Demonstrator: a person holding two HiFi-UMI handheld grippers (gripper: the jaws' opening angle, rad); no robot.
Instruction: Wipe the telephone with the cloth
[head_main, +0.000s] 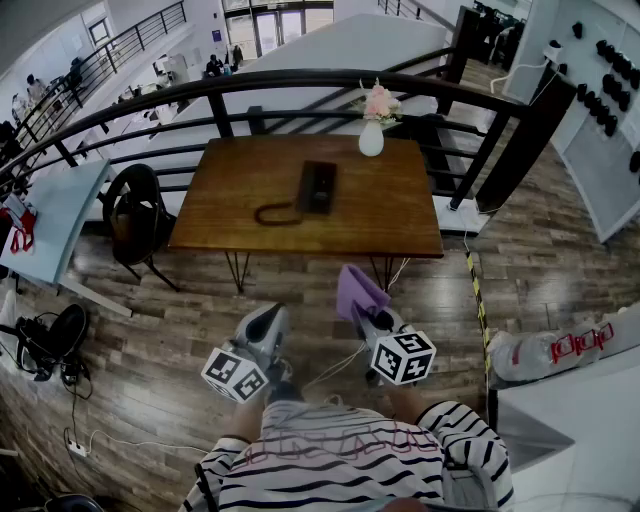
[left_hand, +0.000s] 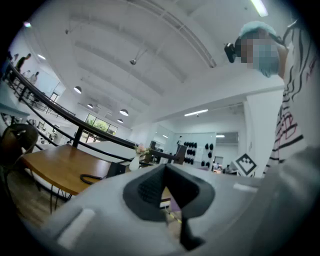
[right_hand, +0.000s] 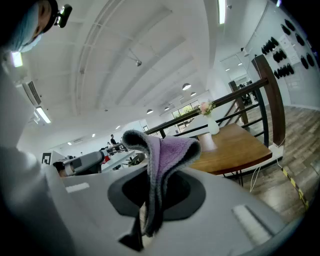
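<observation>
A black telephone (head_main: 317, 187) lies on the brown wooden table (head_main: 390, 215) ahead of me, with its coiled cord (head_main: 275, 212) looping to the left. In the left gripper view the telephone (left_hand: 116, 169) is a small dark shape on the table (left_hand: 50, 165). Both grippers are held low in front of the person's striped shirt, well short of the table. My left gripper (head_main: 268, 320) (left_hand: 167, 189) is shut with nothing in it. My right gripper (head_main: 366, 318) (right_hand: 149, 202) is shut on a purple cloth (head_main: 358, 290) (right_hand: 167, 155), which sticks up and flops over the jaws.
A white vase of pink flowers (head_main: 372, 130) (right_hand: 212, 125) stands at the table's far edge. A black railing (head_main: 300, 80) runs behind the table. A black chair (head_main: 135, 210) stands left of it. Yellow-black tape (head_main: 478, 300) and a white bag (head_main: 560, 348) lie on the floor at right.
</observation>
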